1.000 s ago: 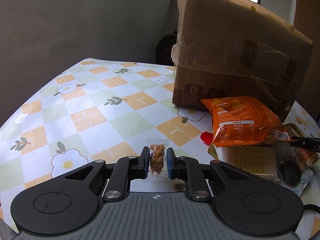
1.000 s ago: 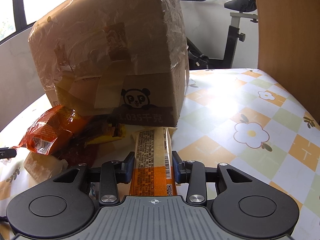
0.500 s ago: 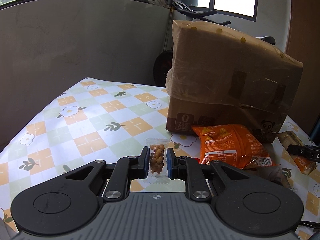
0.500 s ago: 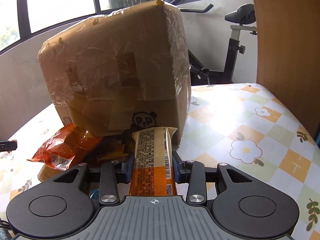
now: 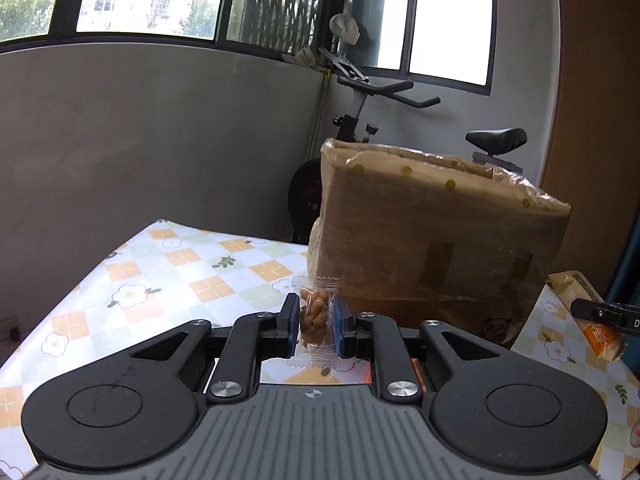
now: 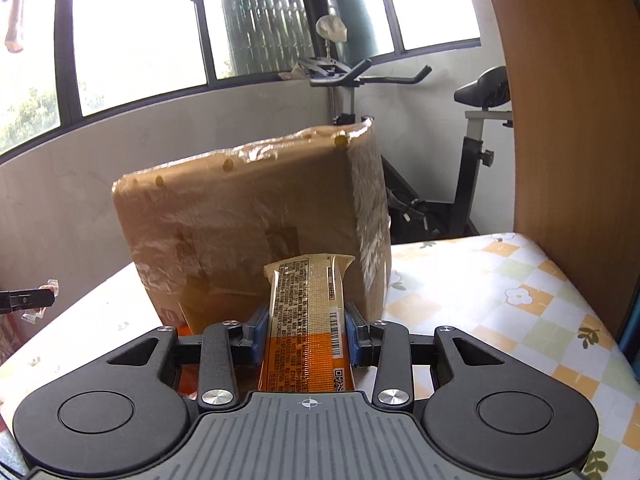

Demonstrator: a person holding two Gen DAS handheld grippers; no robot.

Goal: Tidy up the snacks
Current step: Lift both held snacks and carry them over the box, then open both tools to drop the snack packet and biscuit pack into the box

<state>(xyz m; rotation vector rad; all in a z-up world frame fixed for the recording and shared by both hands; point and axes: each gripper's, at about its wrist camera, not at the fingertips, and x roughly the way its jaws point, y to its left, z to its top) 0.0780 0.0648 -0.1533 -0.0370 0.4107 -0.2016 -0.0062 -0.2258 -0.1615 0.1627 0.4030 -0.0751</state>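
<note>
Snacks ride high, facing the cardboard box (image 5: 436, 236) — left claw (image 5: 316, 322) clenched on a twisted-cracker sachet (image 5: 315, 316), right claw (image 6: 306, 332) on an orange wafer pack (image 6: 306, 320). Clear its rim before letting go.

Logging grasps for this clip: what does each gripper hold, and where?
Left gripper: small clear snack packet, pinched across its middle. Right gripper: long orange snack bar, gripped mid-length.

Table (image 5: 160, 280) under floral checked cloth. Taped cardboard box (image 5: 432, 236) stands on it; orange packaging, probably snack packets (image 6: 186, 384), at box base.
</note>
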